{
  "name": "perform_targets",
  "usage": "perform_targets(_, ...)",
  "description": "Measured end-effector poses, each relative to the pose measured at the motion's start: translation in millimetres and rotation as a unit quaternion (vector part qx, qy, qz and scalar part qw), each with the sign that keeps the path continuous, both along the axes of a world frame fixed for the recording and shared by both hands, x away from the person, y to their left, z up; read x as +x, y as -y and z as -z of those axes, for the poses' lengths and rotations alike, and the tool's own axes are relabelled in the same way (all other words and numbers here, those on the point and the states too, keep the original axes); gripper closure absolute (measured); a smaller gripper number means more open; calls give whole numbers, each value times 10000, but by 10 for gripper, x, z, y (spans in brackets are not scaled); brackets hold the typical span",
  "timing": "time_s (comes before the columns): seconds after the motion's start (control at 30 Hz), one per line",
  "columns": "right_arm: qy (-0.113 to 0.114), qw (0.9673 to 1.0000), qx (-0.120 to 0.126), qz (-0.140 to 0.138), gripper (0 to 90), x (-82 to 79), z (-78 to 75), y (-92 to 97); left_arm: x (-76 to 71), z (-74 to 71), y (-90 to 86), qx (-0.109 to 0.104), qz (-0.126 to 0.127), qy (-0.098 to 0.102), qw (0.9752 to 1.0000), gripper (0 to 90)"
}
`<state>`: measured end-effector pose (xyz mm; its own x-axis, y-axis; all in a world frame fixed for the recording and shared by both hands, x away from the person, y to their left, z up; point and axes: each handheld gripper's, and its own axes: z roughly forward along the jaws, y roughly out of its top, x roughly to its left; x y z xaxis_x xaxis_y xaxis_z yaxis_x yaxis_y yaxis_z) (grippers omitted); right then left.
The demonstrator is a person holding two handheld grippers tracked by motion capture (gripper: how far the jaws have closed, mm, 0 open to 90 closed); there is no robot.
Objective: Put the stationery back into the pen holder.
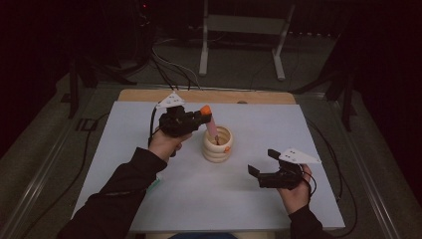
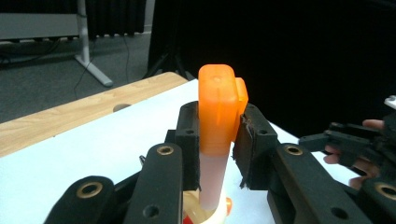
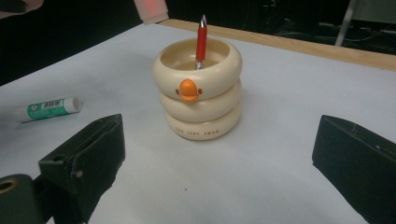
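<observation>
Orange-capped marker point(image 2: 215, 140) is pinched by the left tool point(image 2: 215, 149), its lower end inside the cream holder point(image 1: 217, 143); the right tool point(image 1: 263, 164) stands spread above the counter point(image 1: 308, 129).

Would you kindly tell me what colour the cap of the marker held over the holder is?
Orange; the cap shows best in the left gripper view, clamped by the left tool.

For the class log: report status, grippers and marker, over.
Left gripper shut on orange-capped marker, tip over the duck holder. Right gripper open, empty, facing holder. Red pen already inside; glue stick lies aside.
</observation>
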<state>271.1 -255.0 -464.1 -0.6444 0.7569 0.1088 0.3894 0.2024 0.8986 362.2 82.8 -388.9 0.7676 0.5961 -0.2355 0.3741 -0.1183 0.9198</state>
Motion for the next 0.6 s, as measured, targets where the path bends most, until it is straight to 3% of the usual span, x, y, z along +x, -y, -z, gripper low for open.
perform_targets(0.23,-38,10000,80,17,23,5,7,43,69,112,121,326,-19,68,9994,736)
perform_targets(0.6,-64,9998,179,-85,23,11,16,54,119,264,273,508,143,70,9986,736)
